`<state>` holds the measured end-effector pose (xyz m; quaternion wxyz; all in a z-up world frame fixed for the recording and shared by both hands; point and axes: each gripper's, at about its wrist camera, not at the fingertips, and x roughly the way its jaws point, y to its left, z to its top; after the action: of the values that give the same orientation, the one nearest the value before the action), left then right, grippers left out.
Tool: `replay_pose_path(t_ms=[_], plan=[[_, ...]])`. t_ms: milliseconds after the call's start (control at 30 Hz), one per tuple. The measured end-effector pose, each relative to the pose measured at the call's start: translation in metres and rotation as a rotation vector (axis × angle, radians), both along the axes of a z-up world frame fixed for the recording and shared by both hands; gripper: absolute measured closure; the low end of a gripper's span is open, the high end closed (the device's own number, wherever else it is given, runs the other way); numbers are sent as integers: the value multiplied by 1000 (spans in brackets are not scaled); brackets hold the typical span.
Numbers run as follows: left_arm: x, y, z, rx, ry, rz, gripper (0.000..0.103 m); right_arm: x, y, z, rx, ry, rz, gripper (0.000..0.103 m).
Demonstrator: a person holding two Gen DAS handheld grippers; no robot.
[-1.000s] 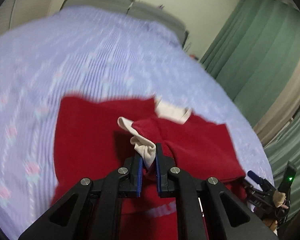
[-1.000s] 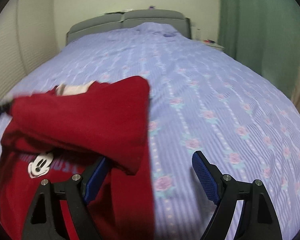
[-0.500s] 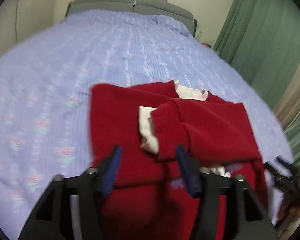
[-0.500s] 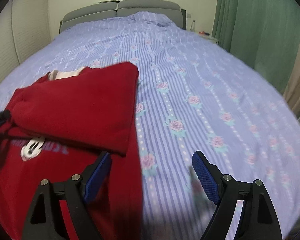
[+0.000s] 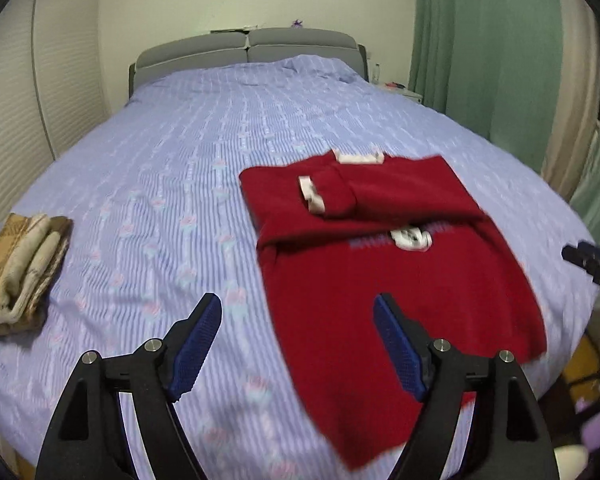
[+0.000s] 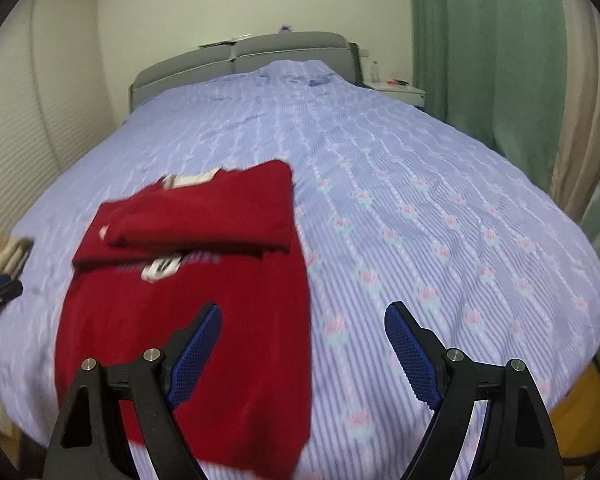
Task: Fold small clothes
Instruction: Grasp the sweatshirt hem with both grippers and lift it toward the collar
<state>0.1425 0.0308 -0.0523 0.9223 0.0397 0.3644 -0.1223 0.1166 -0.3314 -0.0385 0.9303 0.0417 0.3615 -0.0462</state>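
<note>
A small red sweater [image 5: 400, 280] [image 6: 188, 304] with white cuffs and collar lies flat on the bed, both sleeves folded across its chest above a white cartoon print [image 5: 412, 238]. My left gripper [image 5: 298, 346] hovers over the sweater's lower left edge, its jaws still opening with nothing between them. My right gripper [image 6: 304, 350] hangs above the sweater's lower right edge, open and empty. In the left wrist view the right gripper's tip [image 5: 588, 260] shows at the right edge.
The bed [image 6: 440, 200] has a lilac striped cover with flowers and a grey headboard [image 5: 248, 52]. A folded brown and cream cloth [image 5: 24, 268] lies near the left edge. Green curtains [image 6: 492, 60] and a nightstand [image 6: 400, 90] stand on the right.
My left gripper let go of the sleeve's white cuff, opened and drew back towards the sweater's hem. My right gripper also pulled back, staying open. The sleeve now rests across the chest.
</note>
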Motion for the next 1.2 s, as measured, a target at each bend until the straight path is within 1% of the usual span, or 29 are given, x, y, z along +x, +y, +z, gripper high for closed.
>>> replay_pose_path(t_ms=[67,167,233,333,367,400,433,500,533,567,633,700,767,833,900,1000,1167,1200], plan=[[-16,3,-7,-14,8,-14,25,-15,7,-5,1,7,33,19],[-34,10,-23,-58,50,17,25,-37,16,-19,16,27,67,19],[-40,9,-34,-81,84,16,25,-46,17,-30,24,46,72,19],[-43,2,-48,-77,122,10,25,-54,13,-46,51,89,70,20],[-43,-1,-55,-87,146,10,25,-56,11,-50,57,98,64,20],[-45,-3,-60,-101,160,2,25,-57,8,-56,75,112,60,22],[-45,-5,-67,-134,179,-9,25,-58,6,-61,99,125,63,26],[-42,-4,-76,-181,211,-15,26,-57,4,-71,131,156,62,30],[-38,-3,-84,-217,247,-4,27,-56,4,-75,142,170,64,32],[-36,-2,-88,-235,263,-5,30,-53,3,-79,169,179,74,33],[-32,-1,-96,-268,295,-11,33,-51,5,-83,198,188,87,37],[-28,0,-103,-306,330,-16,37,-46,9,-87,202,196,110,37],[-23,-1,-107,-310,341,-14,39,-43,11,-92,199,210,116,38],[-19,-4,-112,-316,351,-24,39,-40,11,-99,215,235,113,41],[-14,-6,-119,-323,364,-27,39,-38,10,-105,246,250,112,41],[-11,-6,-119,-350,364,-28,39,-33,8,-115,264,271,104,41],[5,-4,-121,-456,393,-13,39,-25,12,-120,270,270,91,41],[7,-4,-122,-468,401,-11,42,-23,14,-121,267,272,87,43]])
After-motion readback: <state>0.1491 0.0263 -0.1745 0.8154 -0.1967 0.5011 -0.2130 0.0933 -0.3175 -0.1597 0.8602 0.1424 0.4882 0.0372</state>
